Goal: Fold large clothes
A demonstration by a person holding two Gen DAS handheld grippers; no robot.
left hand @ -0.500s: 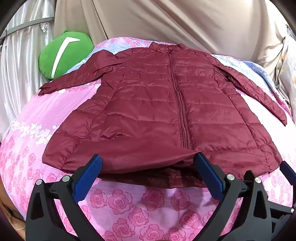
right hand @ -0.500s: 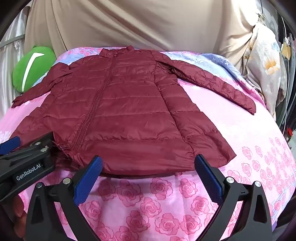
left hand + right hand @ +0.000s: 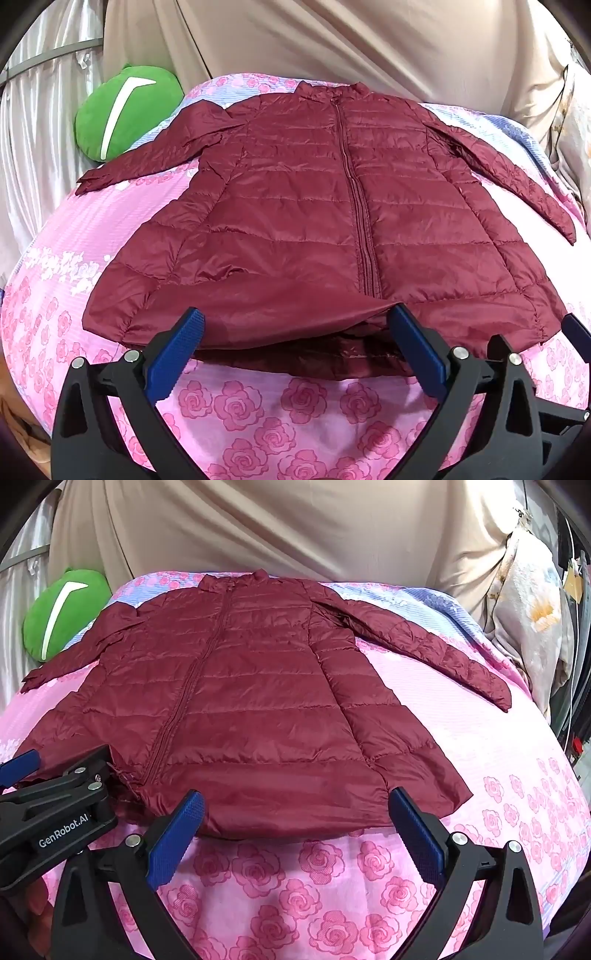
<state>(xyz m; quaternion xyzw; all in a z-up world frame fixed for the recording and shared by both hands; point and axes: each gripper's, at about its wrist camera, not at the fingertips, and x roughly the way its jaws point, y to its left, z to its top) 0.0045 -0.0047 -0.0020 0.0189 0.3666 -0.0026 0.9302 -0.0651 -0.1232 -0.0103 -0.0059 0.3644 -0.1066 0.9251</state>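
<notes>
Flat on bed (image 3: 258, 406): one maroon jacket (image 3: 295, 229), one green cushion (image 3: 125, 110); left gripper (image 3: 295, 332), right gripper (image 3: 295, 812) jaws wide, empty.

the jacket (image 3: 314, 229) covers most of the bed (image 3: 295, 413). bare sheet lies open at 6 o'clock along its hem and at 3 o'clock under the sleeve (image 3: 436, 653). a green cushion (image 3: 125, 110) blocks 10 o'clock; curtains (image 3: 258, 524) close off 12 o'clock.

One jacket (image 3: 295, 221), one green cushion (image 3: 125, 110), two hand-held grippers (image 3: 295, 350)
</notes>
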